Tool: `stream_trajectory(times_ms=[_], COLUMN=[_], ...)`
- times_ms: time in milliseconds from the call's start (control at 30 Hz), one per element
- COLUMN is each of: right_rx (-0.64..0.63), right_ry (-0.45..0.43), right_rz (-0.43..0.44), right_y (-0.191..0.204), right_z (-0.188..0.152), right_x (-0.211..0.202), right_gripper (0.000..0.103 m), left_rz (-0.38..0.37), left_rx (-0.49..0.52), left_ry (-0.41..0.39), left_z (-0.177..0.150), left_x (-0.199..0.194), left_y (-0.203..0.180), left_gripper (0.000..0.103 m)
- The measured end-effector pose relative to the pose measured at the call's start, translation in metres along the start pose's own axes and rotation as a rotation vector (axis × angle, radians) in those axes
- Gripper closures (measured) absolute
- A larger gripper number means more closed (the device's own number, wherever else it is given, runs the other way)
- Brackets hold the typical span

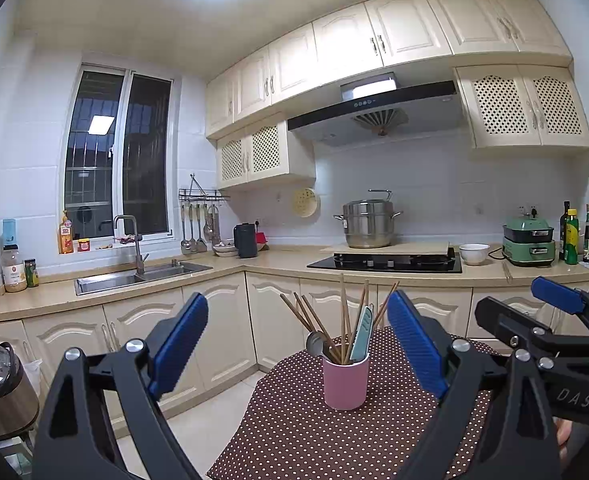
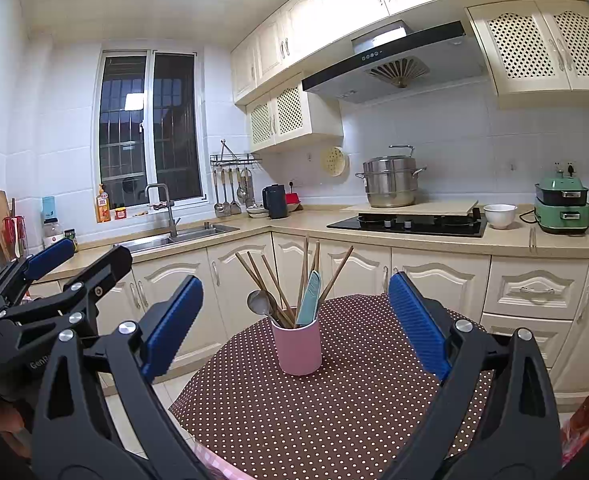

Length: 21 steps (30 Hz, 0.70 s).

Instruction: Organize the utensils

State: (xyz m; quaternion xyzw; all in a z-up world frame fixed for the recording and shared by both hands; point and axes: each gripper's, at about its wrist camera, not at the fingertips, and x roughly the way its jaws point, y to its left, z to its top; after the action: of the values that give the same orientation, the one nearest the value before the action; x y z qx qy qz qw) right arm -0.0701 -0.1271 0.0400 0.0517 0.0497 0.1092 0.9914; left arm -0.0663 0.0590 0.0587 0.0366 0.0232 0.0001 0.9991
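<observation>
Left gripper (image 1: 298,344): jaws spread wide, nothing between the blue pads (image 1: 182,344); it hangs above the near part of the table, aimed at the pink cup. Right gripper (image 2: 296,328): jaws likewise wide apart, empty, pointed at the same cup from slightly further right. Each gripper shows at the edge of the other's view, side by side and apart.

Pink cup (image 1: 345,382) stands upright on the brown polka-dot tablecloth (image 1: 294,432), toward the far edge of the table, clear of both grippers. In the cup:
- wooden chopsticks (image 1: 344,316), several, fanned out, tips up
- metal spoon (image 1: 314,343), bowl up, leaning over the left rim
- pale teal flat utensil (image 1: 362,334), leaning right; what kind of utensil, I cannot tell

No loose utensils visible on the cloth in either view.

Background, beyond the table: beige worktop (image 1: 278,260) in an L. Sink (image 1: 134,276) with tap under the window; black hob (image 1: 386,263) with a steel steamer pot (image 1: 368,224) on a board; white bowl (image 1: 473,253) right of the hob; green appliance (image 1: 528,242) and bottles at the right end.
</observation>
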Motion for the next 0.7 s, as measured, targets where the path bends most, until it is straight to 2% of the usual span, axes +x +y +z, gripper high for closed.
stream_trajectory(times_ms=[700], right_rx=[0.005], right_ry=[0.008], right_rz=[0.0], right_y=[0.0012], right_z=[-0.0031], right_x=[0.0038], right_gripper=[0.011], left_rz=[0.003], left_rx=[-0.001], left_ry=[0.008], left_z=[-0.0015], left_x=[0.0025], left_y=[0.0037], left_gripper=[0.014])
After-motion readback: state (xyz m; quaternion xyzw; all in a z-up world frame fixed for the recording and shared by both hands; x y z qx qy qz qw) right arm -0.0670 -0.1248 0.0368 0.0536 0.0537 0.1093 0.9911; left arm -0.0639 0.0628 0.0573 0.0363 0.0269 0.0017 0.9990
